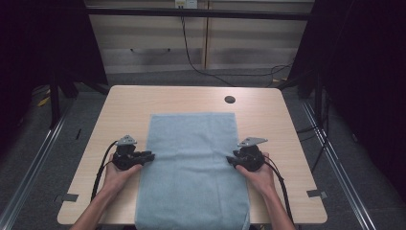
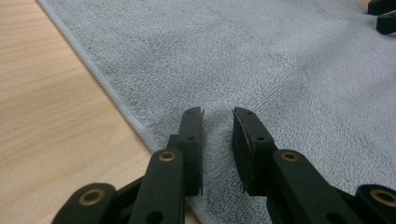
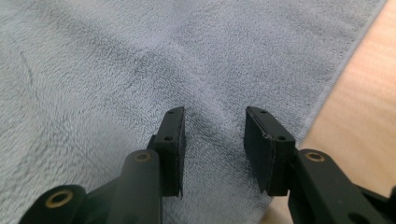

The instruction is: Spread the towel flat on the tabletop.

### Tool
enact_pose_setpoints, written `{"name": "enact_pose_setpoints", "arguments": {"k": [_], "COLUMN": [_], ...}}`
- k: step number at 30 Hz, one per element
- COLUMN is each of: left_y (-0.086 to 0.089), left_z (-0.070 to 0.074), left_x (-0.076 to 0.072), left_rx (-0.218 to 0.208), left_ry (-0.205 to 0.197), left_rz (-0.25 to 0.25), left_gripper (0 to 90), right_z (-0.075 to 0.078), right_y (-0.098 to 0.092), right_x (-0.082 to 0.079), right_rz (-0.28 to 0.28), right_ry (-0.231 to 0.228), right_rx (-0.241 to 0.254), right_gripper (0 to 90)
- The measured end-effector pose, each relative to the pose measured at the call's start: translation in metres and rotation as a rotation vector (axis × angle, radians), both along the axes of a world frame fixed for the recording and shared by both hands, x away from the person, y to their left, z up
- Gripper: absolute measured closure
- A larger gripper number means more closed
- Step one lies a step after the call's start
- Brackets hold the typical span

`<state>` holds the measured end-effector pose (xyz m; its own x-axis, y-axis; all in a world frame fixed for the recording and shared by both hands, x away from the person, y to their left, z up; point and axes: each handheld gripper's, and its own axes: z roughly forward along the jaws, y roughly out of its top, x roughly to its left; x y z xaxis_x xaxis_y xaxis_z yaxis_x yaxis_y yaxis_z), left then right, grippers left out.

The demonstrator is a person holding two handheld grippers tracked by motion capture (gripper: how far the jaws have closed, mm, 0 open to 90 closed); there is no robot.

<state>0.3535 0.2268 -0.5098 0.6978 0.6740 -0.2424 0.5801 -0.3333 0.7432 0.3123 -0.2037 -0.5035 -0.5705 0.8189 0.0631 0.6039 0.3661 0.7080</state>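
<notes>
While you hold a gripper at each long edge of the towel [image 1: 191, 167], the bench [image 1: 268, 103] under it is a pale wood-grain top with rounded corners and a small dark round hole [image 1: 230, 99] near its far side, well beyond your right gripper [image 1: 233, 161]. That towel is grey-blue terry, spread flat and lengthwise between your two hands, its near end hanging just over the bench edge closest to you.

Your left gripper [image 1: 149, 156] points inward across the towel's edge. In the left gripper view its jaws stand apart with a narrow gap, released, the pile showing between them and nothing pinched; the hemmed towel edge [image 2: 109, 88] runs just to the outside of them, bare wood beyond. Far across the cloth, at the top corner of that view, the black tips of the other gripper [image 2: 383, 14] rest at the opposite edge.

Your right gripper mirrors it. In the right gripper view the jaws are parted a little wider, also released, over a faint crease in the cloth; the hem [image 3: 334, 81] and bare bench lie just outside them.

Around you, the floor [image 1: 143, 76] is dark grey carpet. Metal rails [image 1: 36, 158] run along it on both sides of the bench, and bits of tape [image 1: 317, 193] mark the bench's near corners. Beyond the bench stands a light panelled wall [image 1: 249, 43] with a black cable [image 1: 189, 52] hanging down it, flanked by dark curtains [image 1: 364, 72] on either side.
</notes>
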Motion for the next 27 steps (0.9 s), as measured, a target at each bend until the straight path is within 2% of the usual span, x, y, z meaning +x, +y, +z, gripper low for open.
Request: {"name": "enact_pose_setpoints", "arguments": {"k": [1, 4, 8, 12, 16, 17, 20, 22, 23, 27], "left_y": [0.0, 0.0, -0.002, -0.001, -0.001, -0.002, 0.0, 0.001, 0.001, 0.004], "left_z": [0.0, -0.001, 0.002, 0.002, 0.004, 0.005, 0.004, 0.005, 0.005, 0.007], "left_x": [-0.003, -0.012, -0.028, -0.045, -0.06, -0.064, -0.078, -0.087, -0.091, -0.103], "left_rx": [-0.004, -0.012, 0.015, 0.0, 0.006, 0.018, 0.005, 0.009, 0.012, 0.004], "left_ry": [-0.002, 0.001, -0.002, 0.011, 0.025, 0.019, 0.022, 0.033, 0.026, 0.054], "left_rz": [-0.006, -0.025, -0.065, -0.086, -0.112, -0.118, -0.14, -0.144, -0.152, -0.182], "left_gripper": [73.3, 73.4, 73.7, 73.7, 73.7, 73.7, 73.7, 73.7, 73.7, 73.5], "right_z": [0.0, 0.0, 0.0, 0.002, 0.003, 0.003, 0.002, 0.002, 0.002, 0.004], "right_y": [0.0, 0.0, -0.005, -0.005, -0.004, -0.004, -0.005, -0.006, -0.007, -0.005], "right_x": [0.0, -0.017, -0.033, -0.048, -0.057, -0.06, -0.07, -0.077, -0.08, -0.096], "right_rz": [0.0, 0.01, 0.015, 0.031, 0.039, 0.045, 0.051, 0.056, 0.063, 0.077], "right_ry": [0.0, -0.012, -0.002, 0.013, 0.017, 0.016, 0.014, 0.018, 0.021, 0.034], "right_rx": [0.0, -0.008, 0.016, 0.001, 0.003, 0.009, 0.026, 0.041, 0.042, 0.042], "right_gripper": [58.8, 58.8, 58.9, 58.9, 58.9, 58.9, 59.1, 59.3, 59.7, 60.1]}}
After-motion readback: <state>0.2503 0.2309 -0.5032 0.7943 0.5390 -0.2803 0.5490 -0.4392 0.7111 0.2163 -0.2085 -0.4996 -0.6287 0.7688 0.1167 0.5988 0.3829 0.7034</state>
